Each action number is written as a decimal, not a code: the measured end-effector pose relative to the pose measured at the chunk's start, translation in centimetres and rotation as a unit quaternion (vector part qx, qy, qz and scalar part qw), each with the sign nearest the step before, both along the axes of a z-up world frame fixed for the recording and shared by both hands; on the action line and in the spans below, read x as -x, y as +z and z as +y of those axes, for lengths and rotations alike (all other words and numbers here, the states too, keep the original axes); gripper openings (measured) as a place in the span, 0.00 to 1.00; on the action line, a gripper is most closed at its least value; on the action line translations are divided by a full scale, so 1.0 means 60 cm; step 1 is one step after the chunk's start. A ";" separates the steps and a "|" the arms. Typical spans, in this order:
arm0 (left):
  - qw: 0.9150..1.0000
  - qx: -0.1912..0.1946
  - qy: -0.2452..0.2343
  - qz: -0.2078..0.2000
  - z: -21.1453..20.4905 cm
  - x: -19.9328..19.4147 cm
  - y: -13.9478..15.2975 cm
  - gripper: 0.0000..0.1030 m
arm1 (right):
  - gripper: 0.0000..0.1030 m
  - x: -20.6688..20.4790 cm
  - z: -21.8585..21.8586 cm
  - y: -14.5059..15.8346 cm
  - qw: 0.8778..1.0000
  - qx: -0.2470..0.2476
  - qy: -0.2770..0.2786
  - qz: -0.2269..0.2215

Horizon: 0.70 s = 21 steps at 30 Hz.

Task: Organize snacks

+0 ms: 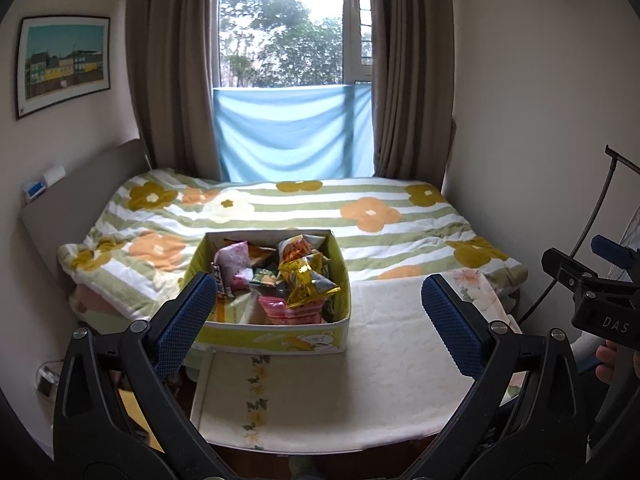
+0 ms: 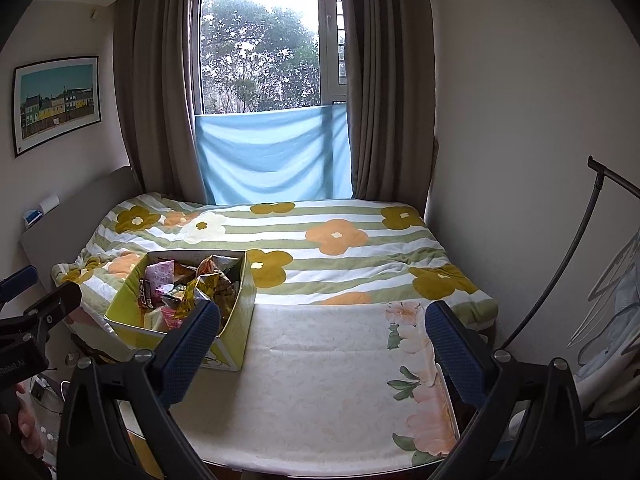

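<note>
A yellow-green cardboard box (image 1: 276, 338) stands at the far left of a small table covered with a cream floral cloth (image 1: 384, 364). It is full of snack packets, among them a gold foil packet (image 1: 306, 282) and a pink packet (image 1: 234, 258). The box also shows in the right wrist view (image 2: 236, 316), with the packets (image 2: 200, 286) inside. My left gripper (image 1: 320, 324) is open and empty, held back from the box. My right gripper (image 2: 320, 354) is open and empty over the table cloth (image 2: 320, 376), to the right of the box.
A bed with a green-striped flowered quilt (image 1: 320, 208) lies behind the table, under a curtained window (image 1: 288, 32). A grey headboard (image 1: 76, 204) stands at left. A black metal rack (image 2: 568, 264) stands at right.
</note>
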<state>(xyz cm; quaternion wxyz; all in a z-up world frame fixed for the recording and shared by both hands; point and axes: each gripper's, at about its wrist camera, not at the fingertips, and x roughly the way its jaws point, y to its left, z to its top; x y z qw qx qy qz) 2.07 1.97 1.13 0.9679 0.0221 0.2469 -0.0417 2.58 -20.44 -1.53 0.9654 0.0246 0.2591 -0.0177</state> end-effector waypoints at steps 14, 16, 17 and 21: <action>1.000 -0.001 0.000 -0.001 -0.003 -0.001 -0.002 0.99 | 0.99 -0.002 -0.006 -0.001 1.000 -0.001 -0.004 0.000; 1.000 -0.001 0.000 -0.001 -0.003 -0.001 -0.002 0.99 | 0.99 -0.002 -0.006 -0.001 1.000 0.000 -0.004 0.000; 1.000 -0.001 0.001 -0.002 -0.003 -0.001 -0.002 0.99 | 0.99 -0.002 -0.006 -0.001 1.000 0.000 -0.004 0.000; 1.000 -0.001 0.002 -0.002 -0.003 -0.001 -0.002 0.99 | 0.99 -0.003 -0.007 -0.002 1.000 -0.001 -0.004 0.001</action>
